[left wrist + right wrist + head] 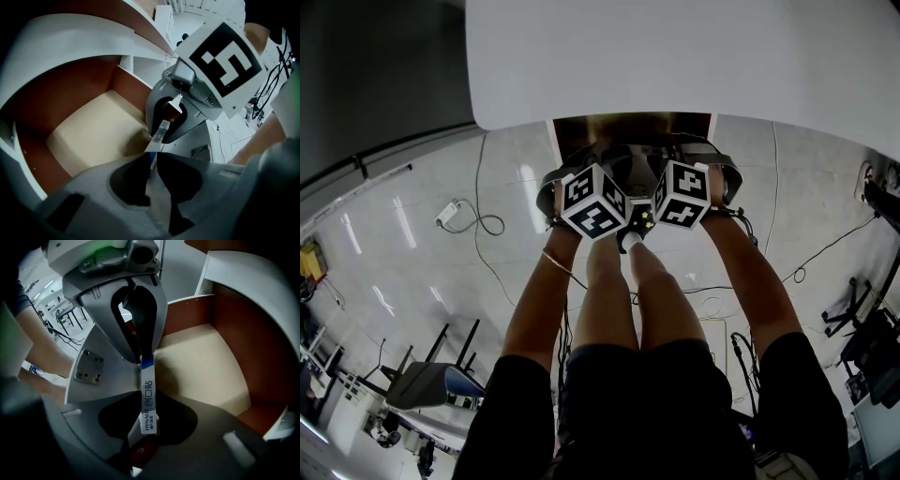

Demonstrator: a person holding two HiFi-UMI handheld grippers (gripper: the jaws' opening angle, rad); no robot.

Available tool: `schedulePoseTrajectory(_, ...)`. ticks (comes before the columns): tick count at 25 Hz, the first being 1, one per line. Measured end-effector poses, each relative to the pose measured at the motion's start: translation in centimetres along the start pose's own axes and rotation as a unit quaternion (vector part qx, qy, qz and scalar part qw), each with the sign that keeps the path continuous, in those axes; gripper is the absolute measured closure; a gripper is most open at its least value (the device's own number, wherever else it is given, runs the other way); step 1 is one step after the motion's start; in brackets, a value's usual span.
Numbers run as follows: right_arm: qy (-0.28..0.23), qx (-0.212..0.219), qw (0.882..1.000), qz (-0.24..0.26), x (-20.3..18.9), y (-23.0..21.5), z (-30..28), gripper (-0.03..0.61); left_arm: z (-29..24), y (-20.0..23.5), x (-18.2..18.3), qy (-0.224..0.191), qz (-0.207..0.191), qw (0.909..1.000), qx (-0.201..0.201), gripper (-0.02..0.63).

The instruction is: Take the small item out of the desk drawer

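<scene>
The small item is a thin white plaster strip (147,394) with a blue end and printed lettering. It hangs above the open drawer (201,362), whose floor is beige and whose walls are brown. My left gripper (152,161) is shut on the blue end of the strip (159,133). The other end lies between the jaws of my right gripper (146,408), which stand apart with dark gaps on both sides of it. In the head view both marker cubes (593,202) (682,195) sit side by side over the drawer (581,127), hiding the fingertips.
The white desk top (675,56) overhangs the drawer's back. The person's legs (628,300) are right under the grippers. Cables and a power strip (448,214) lie on the pale floor at the left, and a chair (431,384) stands lower left.
</scene>
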State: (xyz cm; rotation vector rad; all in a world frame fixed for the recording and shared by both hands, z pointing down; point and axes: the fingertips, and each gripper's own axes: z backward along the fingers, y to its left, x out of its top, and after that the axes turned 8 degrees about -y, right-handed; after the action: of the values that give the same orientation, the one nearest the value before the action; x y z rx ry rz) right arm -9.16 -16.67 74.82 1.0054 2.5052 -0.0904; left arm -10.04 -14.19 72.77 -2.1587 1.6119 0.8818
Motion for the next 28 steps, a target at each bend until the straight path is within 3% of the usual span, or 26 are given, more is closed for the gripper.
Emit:
schedulePoseTrajectory(4, 0.002, -0.003, 1.000, 0.005, -0.1, 0.1, 0.1, 0.471, 0.4, 0.4, 0.0, -0.009, 0.006, 0.9999, 0.010, 0.615)
schedulePoseTrajectory(17, -0.018, -0.029, 0.999, -0.002, 1.2, 0.0, 2.8, 0.472, 3.4, 0.6, 1.8, -0.061, 0.042, 0.9965, 0.039, 0.615)
schedulePoseTrajectory(28, -0.066, -0.070, 0.993, -0.062, 2.8, -0.8, 6.8, 0.472, 8.7, 1.4, 5.2, -0.147, 0.107, 0.9783, 0.099, 0.615)
